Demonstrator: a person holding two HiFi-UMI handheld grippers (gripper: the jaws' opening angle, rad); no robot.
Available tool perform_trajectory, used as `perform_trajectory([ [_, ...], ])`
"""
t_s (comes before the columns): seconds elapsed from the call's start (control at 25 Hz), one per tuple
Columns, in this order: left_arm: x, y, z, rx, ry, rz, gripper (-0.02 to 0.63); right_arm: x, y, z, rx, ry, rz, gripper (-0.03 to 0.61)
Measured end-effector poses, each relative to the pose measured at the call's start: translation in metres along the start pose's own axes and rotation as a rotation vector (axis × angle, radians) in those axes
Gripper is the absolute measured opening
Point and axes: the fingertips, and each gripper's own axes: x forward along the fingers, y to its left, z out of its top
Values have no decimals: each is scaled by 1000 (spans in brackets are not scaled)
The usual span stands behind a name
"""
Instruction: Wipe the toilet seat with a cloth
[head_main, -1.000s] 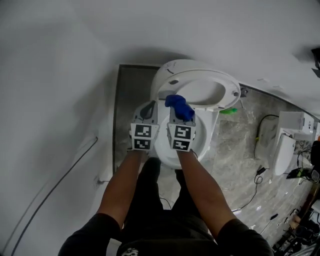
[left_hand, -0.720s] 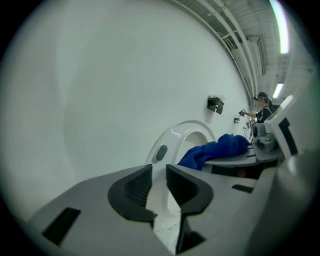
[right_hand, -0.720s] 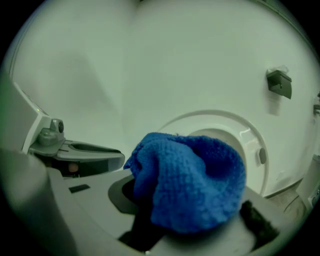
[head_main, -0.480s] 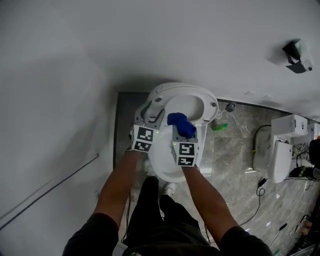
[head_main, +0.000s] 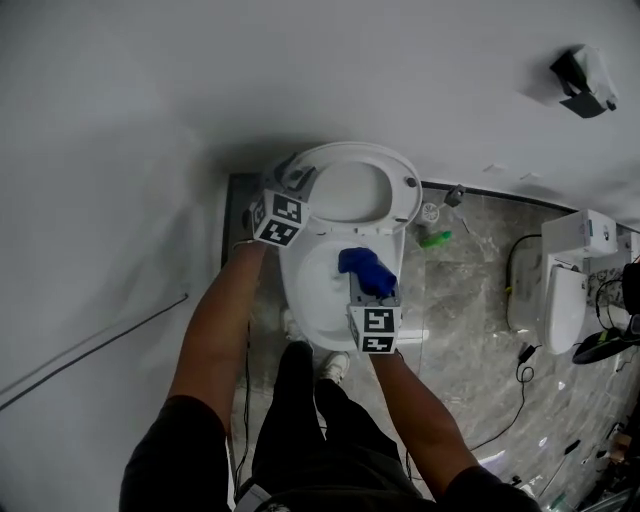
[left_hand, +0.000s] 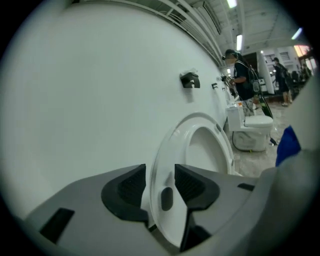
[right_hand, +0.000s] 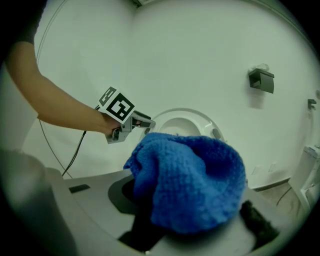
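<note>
So the toilet seat (head_main: 403, 192) is flipped up against the white wall (head_main: 120, 120), and the left tool (head_main: 296, 180) is up at its left edge. In the left gripper view the seat's rim sits right between the jaws, which stand wide. They've just been opening and then eased in a touch, and the left pad (left_hand: 131, 184) shows a clear gap to the rim, so it's not clamped.

The right tool (head_main: 375, 290) is lower down, hanging over the open toilet bowl (head_main: 305, 300), and it's gripping the blue cloth (head_main: 362, 267). The cloth is bunched up into a fat wad between the jaws and spills out over the tips. It's up above the bowl, not touching the seat as far as the head view shows.

Off to the right there's a second toilet (head_main: 562, 300) on the grey marbled floor (head_main: 470, 290), well apart from this one, plus a dark fixture (head_main: 582, 78) on the wall.
</note>
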Motion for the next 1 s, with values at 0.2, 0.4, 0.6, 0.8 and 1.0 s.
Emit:
perform_trajectory([
  [0.2, -2, -11, 2, 130, 35, -2, 149, -16, -7, -12, 7, -4, -13, 91],
  [0.4, -19, -16, 6, 135, 43, 8, 130, -23, -16, 5, -6, -57, -12, 92],
  [0.6, -56, -35, 2, 175, 45, 4, 103, -44, -17, 22, 13, -126, -20, 92],
  [0.8, -96, -54, -9, 210, 45, -4, 70, -78, -4, 24, 62, -189, -2, 92],
  [1.0, -128, -79, -20, 236, 36, -41, 52, -110, 15, 1, 89, -194, 26, 92],
])
